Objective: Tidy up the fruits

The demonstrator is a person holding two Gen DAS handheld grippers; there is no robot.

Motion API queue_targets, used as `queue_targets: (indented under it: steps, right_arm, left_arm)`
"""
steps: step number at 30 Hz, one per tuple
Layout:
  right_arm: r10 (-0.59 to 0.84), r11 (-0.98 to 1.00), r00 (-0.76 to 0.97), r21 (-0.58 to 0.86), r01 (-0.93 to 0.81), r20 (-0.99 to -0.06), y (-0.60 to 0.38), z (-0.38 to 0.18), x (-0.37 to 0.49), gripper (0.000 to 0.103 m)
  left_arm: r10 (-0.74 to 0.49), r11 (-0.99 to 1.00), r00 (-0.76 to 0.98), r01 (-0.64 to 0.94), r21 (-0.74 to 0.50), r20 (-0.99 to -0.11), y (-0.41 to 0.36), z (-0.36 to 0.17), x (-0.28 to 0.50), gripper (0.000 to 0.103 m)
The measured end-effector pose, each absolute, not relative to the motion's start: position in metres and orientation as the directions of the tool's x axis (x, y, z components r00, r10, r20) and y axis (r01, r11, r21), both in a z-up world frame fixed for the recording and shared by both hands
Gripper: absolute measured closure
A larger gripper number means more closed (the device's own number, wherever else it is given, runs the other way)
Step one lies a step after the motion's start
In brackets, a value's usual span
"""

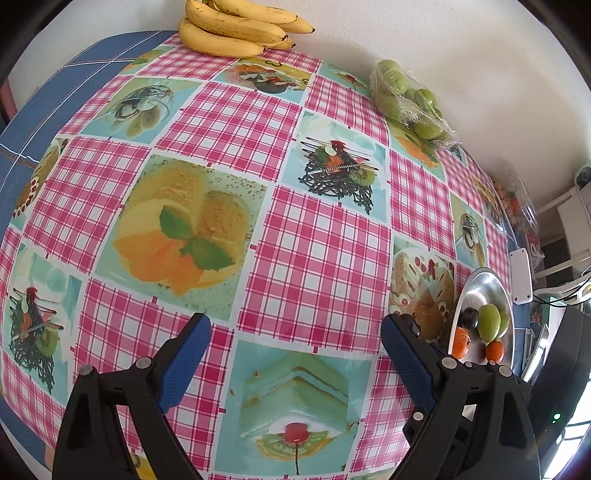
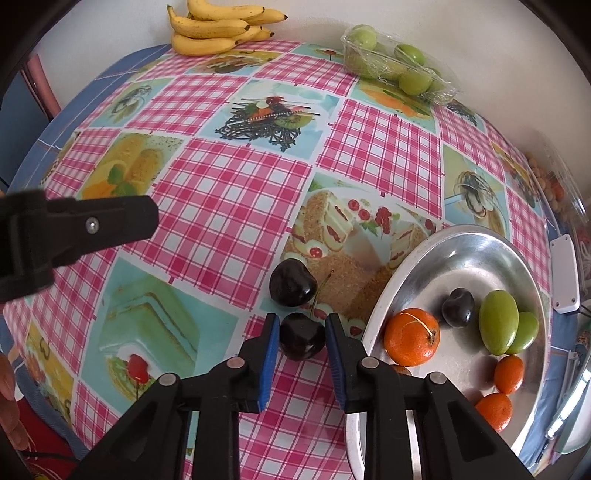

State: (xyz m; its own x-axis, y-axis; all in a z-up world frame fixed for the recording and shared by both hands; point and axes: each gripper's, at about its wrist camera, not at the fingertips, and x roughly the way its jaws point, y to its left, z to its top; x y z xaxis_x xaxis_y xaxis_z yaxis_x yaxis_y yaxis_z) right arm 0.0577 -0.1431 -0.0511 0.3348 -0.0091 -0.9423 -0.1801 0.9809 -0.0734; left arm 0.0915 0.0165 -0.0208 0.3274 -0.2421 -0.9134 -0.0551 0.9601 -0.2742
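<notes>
- We held our right gripper (image 2: pixel 302 332) steeply downward over the checked tablecloth (image 2: pixel 236 192), just beside the near-left rim of the metal tray (image 2: pixel 476 240).
- Its blue pads (image 2: pixel 272 332) had just been closing, and they were clamped on either side of a dark cherry (image 2: pixel 302 336) lying on the cloth beside the tray.
- A second dark cherry (image 2: pixel 291 283) lay just beyond it, its stem joined to the first, left of the tray and apart from the rim.
- Our left gripper (image 1: pixel 295 332) pointed down over the cloth to the left of the tray, its jaws spread wide with nothing between them.
- The tray held a large tangerine (image 2: pixel 412 336), two smaller tangerines (image 2: pixel 509 373), a dark plum (image 2: pixel 458 306) and two green plums (image 2: pixel 498 321).
- Beyond the tray, by the wall, a clear plastic punnet (image 2: pixel 399 68) held more green fruit.
- Farther left of the tray, at the table's back edge, lay a bunch of bananas (image 2: pixel 218 29).
</notes>
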Motion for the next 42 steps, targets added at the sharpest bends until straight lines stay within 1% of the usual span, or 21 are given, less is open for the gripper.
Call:
queue_targets:
  steps: [4, 15, 20, 25, 26, 28, 32, 34, 35, 37, 40, 42]
  right_arm:
    - [0.018, 0.985, 0.347, -0.043, -0.169, -0.938, -0.147, -0.045, 0.058, 0.076]
    - [0.155, 0.985, 0.414, 0.109, -0.133, -0.897, -0.162, -0.014, 0.054, 0.076]
    - [0.159, 0.987, 0.445, 0.139, -0.076, -0.882, -0.18, -0.004, 0.052, 0.076]
    - [0.147, 0.987, 0.465, 0.159, -0.012, -0.873, -0.203, 0.001, 0.049, 0.076]
    - [0.142, 0.987, 0.469, 0.163, 0.004, -0.872, -0.209, 0.002, 0.048, 0.076]
    - [0.137, 0.986, 0.47, 0.166, 0.021, -0.872, -0.216, 0.002, 0.047, 0.076]
    - [0.136, 0.984, 0.471, 0.174, 0.037, -0.871, -0.226, 0.002, 0.045, 0.076]
    - [0.133, 0.984, 0.473, 0.175, 0.044, -0.871, -0.229, 0.002, 0.043, 0.076]
    - [0.133, 0.983, 0.474, 0.177, 0.049, -0.87, -0.231, 0.002, 0.043, 0.076]
    - [0.135, 0.982, 0.475, 0.181, 0.053, -0.869, -0.234, 0.002, 0.041, 0.076]
    - [0.138, 0.981, 0.477, 0.187, 0.058, -0.868, -0.237, 0.002, 0.04, 0.076]
    - [0.142, 0.979, 0.48, 0.194, 0.061, -0.866, -0.239, 0.003, 0.04, 0.076]
  left_arm:
    - [-0.242, 0.96, 0.328, -0.058, -0.275, -0.913, 0.017, -0.021, 0.092, 0.01]
    - [-0.245, 0.953, 0.351, -0.082, -0.291, -0.904, 0.021, -0.018, 0.093, 0.01]
    - [-0.233, 0.96, 0.341, -0.067, -0.27, -0.911, 0.009, -0.02, 0.096, 0.01]
    - [-0.287, 0.953, 0.315, 0.003, -0.302, -0.905, -0.014, -0.025, 0.102, 0.011]
    - [-0.301, 0.95, 0.309, 0.016, -0.311, -0.902, -0.019, -0.025, 0.103, 0.012]
    - [-0.327, 0.943, 0.295, 0.047, -0.328, -0.898, -0.031, -0.027, 0.103, 0.023]
    - [-0.351, 0.936, 0.279, 0.097, -0.337, -0.894, -0.051, -0.029, 0.104, 0.032]
    - [-0.359, 0.933, 0.273, 0.119, -0.339, -0.893, -0.061, -0.031, 0.104, 0.04]
    - [-0.362, 0.932, 0.269, 0.126, -0.34, -0.893, -0.064, -0.032, 0.104, 0.042]
    - [-0.366, 0.93, 0.258, 0.138, -0.34, -0.894, -0.07, -0.035, 0.104, 0.048]
    - [-0.359, 0.932, 0.245, 0.154, -0.329, -0.901, -0.076, -0.039, 0.104, 0.056]
    - [-0.355, 0.933, 0.24, 0.158, -0.325, -0.903, -0.079, -0.041, 0.103, 0.058]
